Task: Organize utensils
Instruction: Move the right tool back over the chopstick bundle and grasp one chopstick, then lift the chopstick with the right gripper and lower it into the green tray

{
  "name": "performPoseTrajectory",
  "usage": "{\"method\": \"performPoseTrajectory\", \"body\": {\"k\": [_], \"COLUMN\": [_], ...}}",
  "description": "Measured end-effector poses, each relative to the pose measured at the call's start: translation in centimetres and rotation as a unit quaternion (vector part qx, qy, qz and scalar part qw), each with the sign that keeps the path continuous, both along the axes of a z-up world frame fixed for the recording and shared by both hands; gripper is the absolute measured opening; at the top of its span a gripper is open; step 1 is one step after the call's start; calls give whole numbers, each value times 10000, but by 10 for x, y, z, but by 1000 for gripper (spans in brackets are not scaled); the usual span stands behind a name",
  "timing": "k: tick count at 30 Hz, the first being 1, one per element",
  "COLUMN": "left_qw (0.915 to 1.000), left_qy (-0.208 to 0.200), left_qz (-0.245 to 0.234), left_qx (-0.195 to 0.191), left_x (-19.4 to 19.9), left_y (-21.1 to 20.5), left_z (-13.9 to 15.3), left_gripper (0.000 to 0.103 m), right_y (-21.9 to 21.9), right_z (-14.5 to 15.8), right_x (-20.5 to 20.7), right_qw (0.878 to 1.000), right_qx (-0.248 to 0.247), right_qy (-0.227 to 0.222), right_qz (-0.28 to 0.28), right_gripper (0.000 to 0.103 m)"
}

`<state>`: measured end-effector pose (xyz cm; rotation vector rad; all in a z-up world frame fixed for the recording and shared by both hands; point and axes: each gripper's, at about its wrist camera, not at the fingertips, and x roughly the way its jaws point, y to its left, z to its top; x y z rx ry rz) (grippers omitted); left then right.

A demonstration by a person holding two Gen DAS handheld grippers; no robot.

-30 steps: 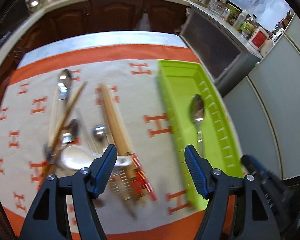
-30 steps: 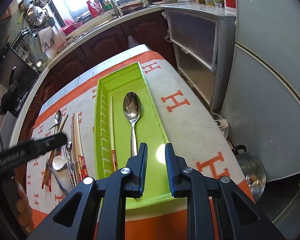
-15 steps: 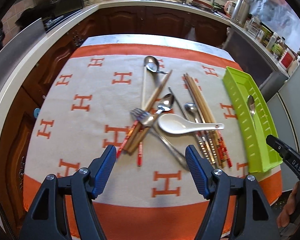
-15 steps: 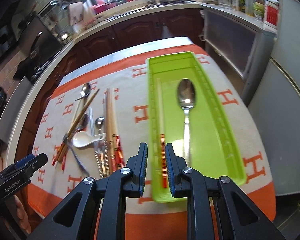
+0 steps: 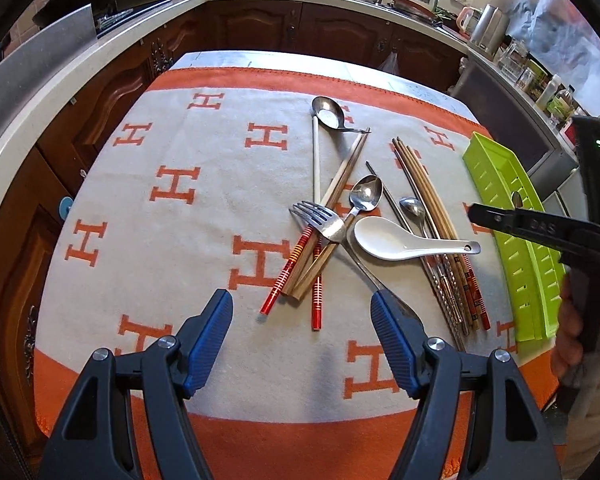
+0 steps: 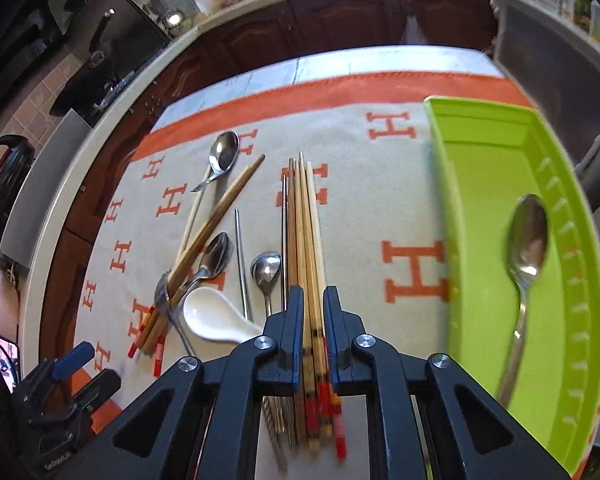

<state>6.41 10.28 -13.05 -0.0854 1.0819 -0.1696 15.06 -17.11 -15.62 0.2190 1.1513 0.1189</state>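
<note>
A green tray (image 6: 480, 168) lies at the cloth's right side with a steel spoon (image 6: 526, 248) in it; its outer wall shows in the left wrist view (image 5: 512, 224). Loose utensils lie mid-cloth: a white ceramic spoon (image 5: 396, 242), a fork (image 5: 320, 220), steel spoons (image 5: 366, 194), crossed chopsticks (image 5: 332, 216) and a row of bamboo chopsticks (image 6: 306, 224). My left gripper (image 5: 302, 340) is open and empty above the cloth's near edge. My right gripper (image 6: 310, 332) hovers nearly shut over the bamboo chopsticks, holding nothing; it also shows in the left wrist view (image 5: 476, 213).
An orange-bordered cloth with H marks (image 5: 204, 184) covers the table. Dark wood cabinets and a counter (image 5: 284, 28) stand behind. Shelving with jars (image 5: 536, 80) is at the right. A long-handled ladle spoon (image 5: 326, 114) lies at the far side of the pile.
The left gripper has swung left and pulled back from the tray side to face the utensil pile. The right gripper has moved left from over the tray to over the bamboo chopsticks.
</note>
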Motion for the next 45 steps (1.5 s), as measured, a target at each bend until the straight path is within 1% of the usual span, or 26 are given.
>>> {"method": "performPoseTrajectory", "body": {"k": [2, 6, 10, 13, 18, 22, 24, 25, 26, 27, 29, 31, 34, 37, 42, 45], "left_qw": [9999, 9995, 9987, 9984, 9983, 9981, 9979, 9979, 9978, 9977, 9976, 9976, 9976, 9976, 9973, 9973], "left_qy": [56, 125, 235, 230, 165, 196, 217, 223, 229, 236, 248, 249, 254, 267, 320, 354], "left_qz": [29, 147, 199, 197, 162, 162, 167, 168, 168, 169, 167, 162, 161, 154, 146, 144], "left_qx": [-86, -243, -406, -472, -526, -565, -586, -593, -604, -610, -628, -632, -631, -628, -638, -628], "left_x": [3, 9, 16, 17, 15, 14, 13, 13, 12, 12, 12, 13, 12, 12, 11, 11], "left_y": [6, 18, 25, 26, 28, 31, 32, 32, 33, 33, 34, 34, 34, 34, 33, 33], "left_z": [-3, -11, -19, -21, -21, -24, -25, -26, -26, -27, -28, -28, -28, -30, -33, -35], "left_gripper": [70, 70, 70, 70, 70, 70, 70, 70, 70, 70, 70, 70, 70, 70, 70, 70], "right_y": [-2, -15, -19, -17, -12, -10, -9, -8, -8, -8, -5, -5, -11, -14, -8, -3], "right_z": [-13, -31, -39, -44, -46, -44, -42, -42, -42, -43, -43, -42, -39, -35, -37, -38], "right_x": [17, 37, 42, 44, 43, 39, 36, 36, 33, 31, 27, 24, 22, 20, 18, 17], "right_qw": [9997, 9981, 9976, 9974, 9976, 9983, 9987, 9988, 9986, 9983, 9980, 9983, 9991, 9993, 9988, 9988], "right_qx": [145, 460, 446, 398, 316, 186, 49, -120, -243, -331, -414, -337, -219, 29, -59, -169], "right_qy": [159, 406, 539, 608, 607, 536, 487, 460, 450, 457, 407, 418, 365, 364, 467, 414], "right_qz": [130, -9, -5, 28, 42, 94, 113, 113, 116, 155, 241, 229, 33, -16, 143, 189], "right_gripper": [7, 7, 7, 6, 6, 6, 6, 6, 3, 2, 2, 2, 2, 2, 2, 2]}}
